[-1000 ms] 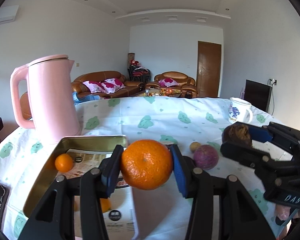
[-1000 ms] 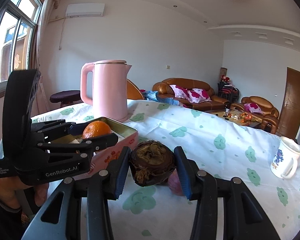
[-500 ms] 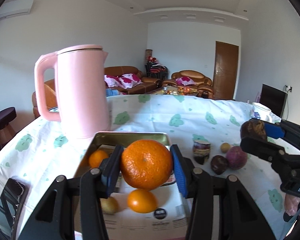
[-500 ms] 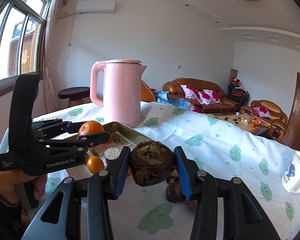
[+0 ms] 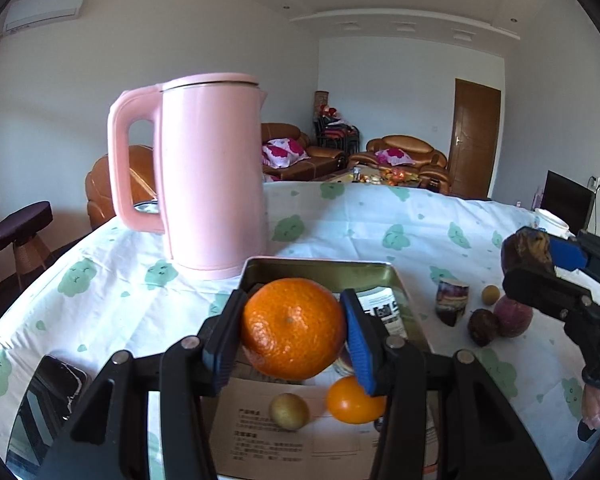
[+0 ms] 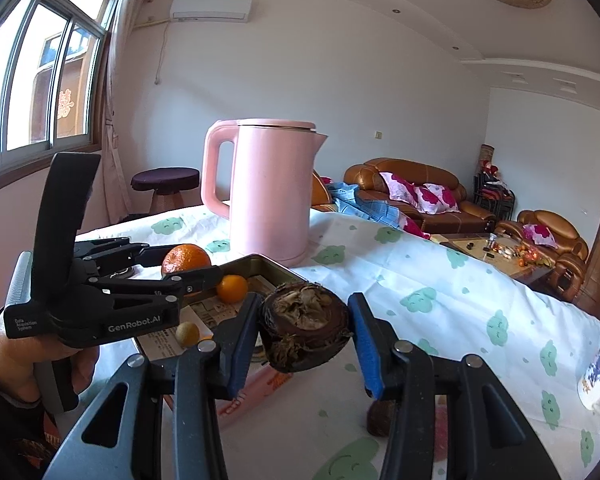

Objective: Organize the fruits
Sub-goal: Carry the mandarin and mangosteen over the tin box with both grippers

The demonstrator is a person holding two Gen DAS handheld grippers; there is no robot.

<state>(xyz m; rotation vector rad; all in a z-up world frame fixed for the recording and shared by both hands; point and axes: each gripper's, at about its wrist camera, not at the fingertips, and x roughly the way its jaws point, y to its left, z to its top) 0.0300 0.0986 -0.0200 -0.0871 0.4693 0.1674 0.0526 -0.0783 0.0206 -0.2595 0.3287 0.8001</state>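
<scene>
Above the tin tray (image 5: 320, 270), the left gripper (image 5: 294, 334) pinches a soft mandarin (image 5: 294, 328) at its sides; the right gripper (image 6: 304, 338) clamps a dark, stiff, probably light fruit shell (image 6: 304, 334).

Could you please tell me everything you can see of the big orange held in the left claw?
The big orange is round, bright and dimpled, with a small navel dot facing the camera. The left claw is shut on it, blue pads pressing both sides. It hangs above the paper-lined metal tray, touching nothing else visible.
</scene>
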